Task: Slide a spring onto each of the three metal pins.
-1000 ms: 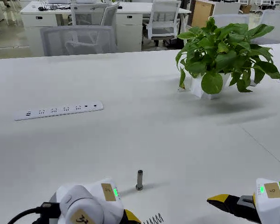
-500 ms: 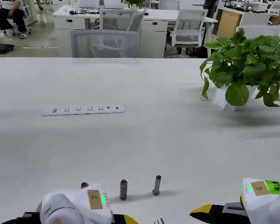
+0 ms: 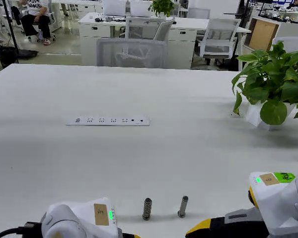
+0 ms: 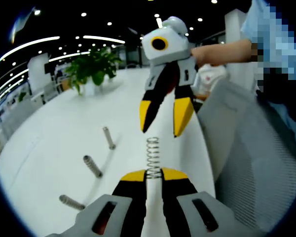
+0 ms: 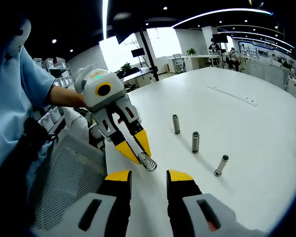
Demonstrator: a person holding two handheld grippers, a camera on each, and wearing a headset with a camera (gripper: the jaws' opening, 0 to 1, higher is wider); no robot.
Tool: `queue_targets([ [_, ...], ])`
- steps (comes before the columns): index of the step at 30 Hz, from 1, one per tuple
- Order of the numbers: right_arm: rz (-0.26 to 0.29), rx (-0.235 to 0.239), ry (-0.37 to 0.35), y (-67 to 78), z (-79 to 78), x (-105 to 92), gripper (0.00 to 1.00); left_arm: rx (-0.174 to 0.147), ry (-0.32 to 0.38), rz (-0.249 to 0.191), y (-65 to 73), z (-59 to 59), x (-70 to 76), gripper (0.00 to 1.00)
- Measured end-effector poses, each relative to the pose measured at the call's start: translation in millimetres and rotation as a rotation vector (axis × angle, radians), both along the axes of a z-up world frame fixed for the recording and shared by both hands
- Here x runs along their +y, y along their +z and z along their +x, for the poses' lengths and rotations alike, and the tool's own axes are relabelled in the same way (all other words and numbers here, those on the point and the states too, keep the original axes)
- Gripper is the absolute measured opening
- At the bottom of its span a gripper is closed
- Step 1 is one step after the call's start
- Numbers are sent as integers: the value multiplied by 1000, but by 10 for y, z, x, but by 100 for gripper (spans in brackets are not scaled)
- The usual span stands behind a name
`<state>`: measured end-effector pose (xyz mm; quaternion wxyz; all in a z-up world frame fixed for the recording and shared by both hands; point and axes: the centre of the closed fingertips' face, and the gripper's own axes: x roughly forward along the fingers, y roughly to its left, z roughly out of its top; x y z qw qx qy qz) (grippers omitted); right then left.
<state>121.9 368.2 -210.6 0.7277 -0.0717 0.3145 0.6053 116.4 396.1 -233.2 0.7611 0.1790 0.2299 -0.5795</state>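
Observation:
Three short metal pins stand in a row on the white table (image 3: 154, 158). Two carry springs (image 5: 176, 124) (image 5: 195, 142); the third is a bare pin (image 5: 220, 165) (image 3: 183, 206) (image 4: 108, 138). In the head view a sprung pin (image 3: 147, 208) stands just left of the bare one. My left gripper (image 4: 153, 174) (image 5: 135, 148) is shut on a loose spring (image 4: 152, 157) (image 5: 147, 161), which sticks out past its yellow tips. My right gripper (image 5: 149, 177) (image 4: 160, 131) (image 3: 201, 228) faces it, open, with its tips just beyond the spring's free end and not touching it.
A white power strip (image 3: 108, 121) lies mid-table and a potted plant (image 3: 273, 89) stands at the right. Office chairs (image 3: 131, 52) and desks sit beyond the far edge. The pins stand close to the near table edge.
The head camera has panned, shifting the scene right. My right gripper has moved left toward the pins and the left gripper. The held spring has dropped below the head view's bottom edge.

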Motion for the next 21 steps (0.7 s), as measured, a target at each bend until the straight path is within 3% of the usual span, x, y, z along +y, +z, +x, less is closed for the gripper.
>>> queue_targets([
  [8,10,21,41,26,-17,61,20,-25,-31,1,29,-27,-10,10],
  [21,-7,32,73,-14,-64,93,12,-34,-57,-9,49,-61,-56,10],
])
